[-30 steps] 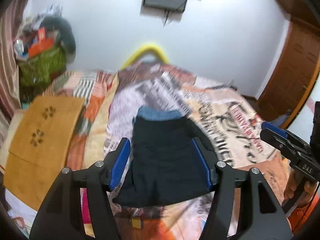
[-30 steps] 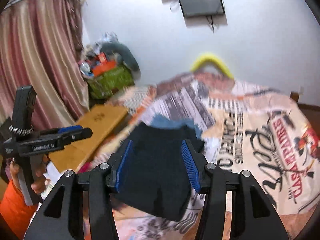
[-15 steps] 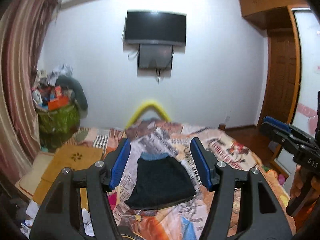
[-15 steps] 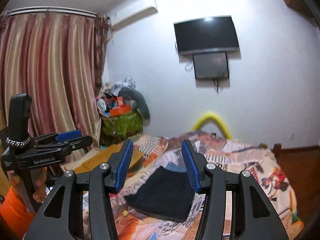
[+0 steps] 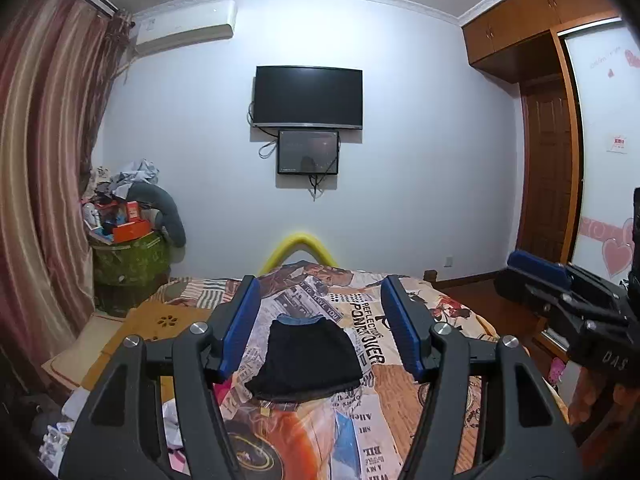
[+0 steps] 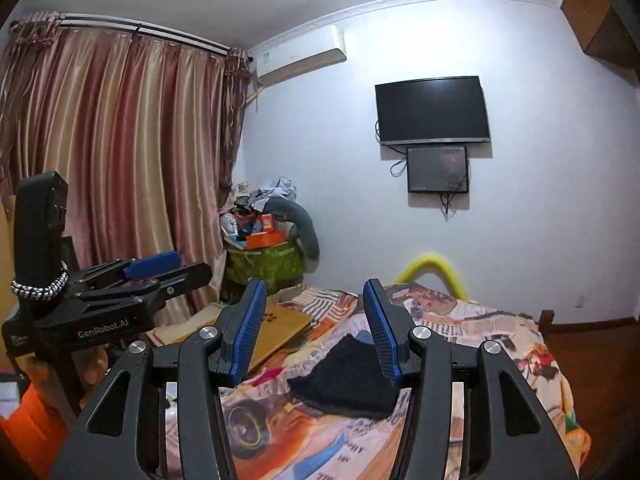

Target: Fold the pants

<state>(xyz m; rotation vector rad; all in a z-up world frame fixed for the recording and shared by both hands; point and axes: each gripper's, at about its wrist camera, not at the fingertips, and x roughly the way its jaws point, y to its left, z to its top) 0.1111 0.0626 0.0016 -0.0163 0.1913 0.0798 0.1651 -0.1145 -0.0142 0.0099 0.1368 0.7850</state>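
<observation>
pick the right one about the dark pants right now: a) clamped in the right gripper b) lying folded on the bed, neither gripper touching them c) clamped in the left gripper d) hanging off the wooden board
B: the dark pants lie in a compact folded pile on the printed bedspread, while the left gripper and the right gripper are both open, raised and apart from them.

My tongs (image 5: 320,334) carry blue pads on black arms; the pants (image 5: 306,358) are black, lying on an orange newsprint-patterned bedspread (image 5: 384,412).
</observation>
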